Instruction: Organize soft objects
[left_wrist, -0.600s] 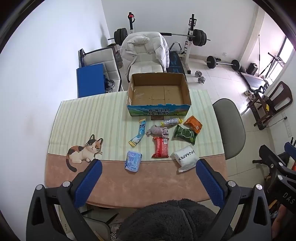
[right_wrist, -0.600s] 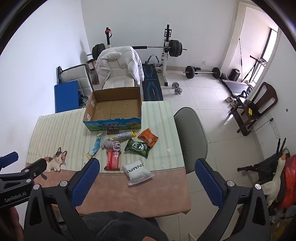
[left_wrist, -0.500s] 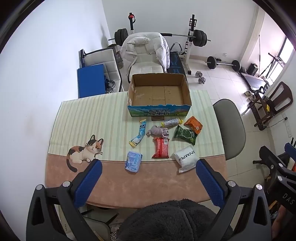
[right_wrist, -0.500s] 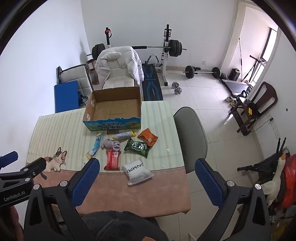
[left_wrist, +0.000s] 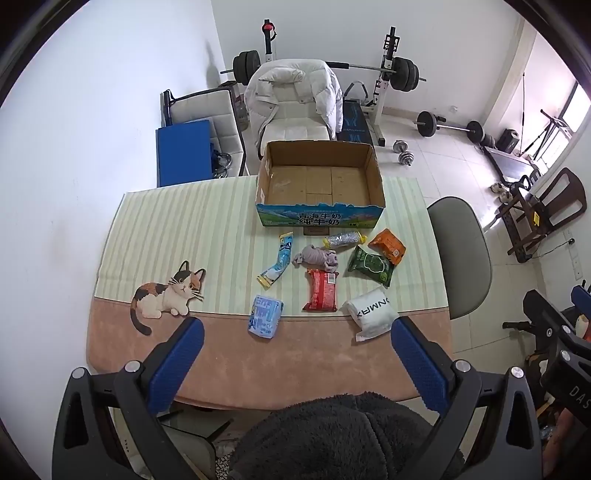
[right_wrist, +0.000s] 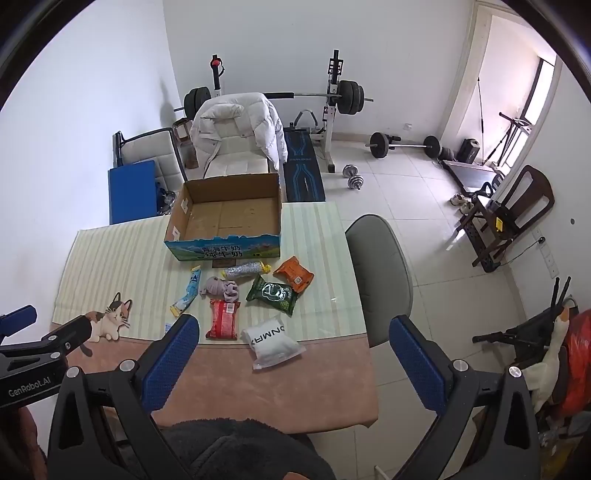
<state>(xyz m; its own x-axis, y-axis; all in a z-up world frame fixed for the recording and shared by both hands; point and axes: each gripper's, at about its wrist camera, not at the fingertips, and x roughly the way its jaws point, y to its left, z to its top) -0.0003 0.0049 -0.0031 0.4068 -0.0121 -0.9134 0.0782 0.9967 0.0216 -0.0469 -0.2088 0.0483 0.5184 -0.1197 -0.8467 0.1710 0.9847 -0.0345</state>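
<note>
An open cardboard box stands at the far middle of the table, its flaps gone or folded out of sight and its brown floor bare; nothing lies inside it in either view. Its front wall, printed in blue and green with white lettering, faces the soft things spread on the striped cloth just before it. Nearest the box lies a silvery roll with yellow ends, and right of that an orange packet. Beside the orange packet, and partly under its edge, sits a dark green packet. A crumpled grey-lilac cloth rests in the middle of the group, touching the top of a red packet that lies lengthwise toward the near side. To the left is a long blue-and-white sachet, bent along its length, and nearer still a light blue tissue pack across the line where the stripes meet the pink border. A white pouch with black letters lies at the right of that same border. A printed cat decorates the cloth at the left. The left gripper hangs above the near edge with its blue pads spread wide and nothing between them; the right gripper is likewise wide apart and holds nothing, well short of the items.
</note>
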